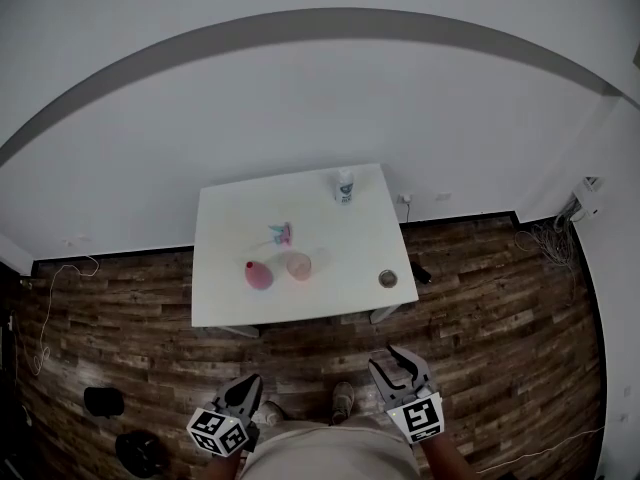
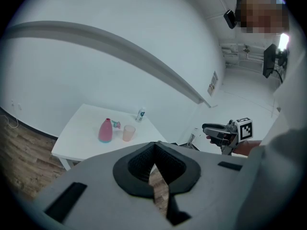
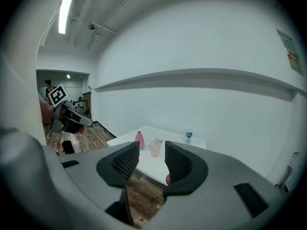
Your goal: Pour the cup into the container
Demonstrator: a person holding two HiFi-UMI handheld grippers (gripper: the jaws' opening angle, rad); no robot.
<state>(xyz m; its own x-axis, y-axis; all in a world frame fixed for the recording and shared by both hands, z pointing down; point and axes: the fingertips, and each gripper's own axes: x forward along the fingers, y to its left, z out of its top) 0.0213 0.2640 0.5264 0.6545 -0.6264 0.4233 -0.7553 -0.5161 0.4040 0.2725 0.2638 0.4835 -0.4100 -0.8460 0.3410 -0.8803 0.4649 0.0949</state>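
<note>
A translucent pink cup (image 1: 298, 265) stands on the white table (image 1: 330, 298), with a pink bottle-shaped container (image 1: 258, 275) just to its left. Both also show far off in the left gripper view, the cup (image 2: 128, 132) and the container (image 2: 105, 130), and in the right gripper view, the cup (image 3: 155, 148) and the container (image 3: 139, 140). My left gripper (image 1: 247, 385) (image 2: 153, 150) hangs well short of the table over the floor, its jaws shut on nothing. My right gripper (image 1: 394, 360) (image 3: 147, 156) is also short of the table, jaws a little apart and empty.
A water bottle (image 1: 344, 186) stands at the table's far edge, a small pink and teal thing (image 1: 282, 233) lies mid-table, and a round tin (image 1: 388, 279) sits near the right front corner. Black objects (image 1: 103, 401) lie on the wooden floor at left. Cables (image 1: 545, 236) trail at right.
</note>
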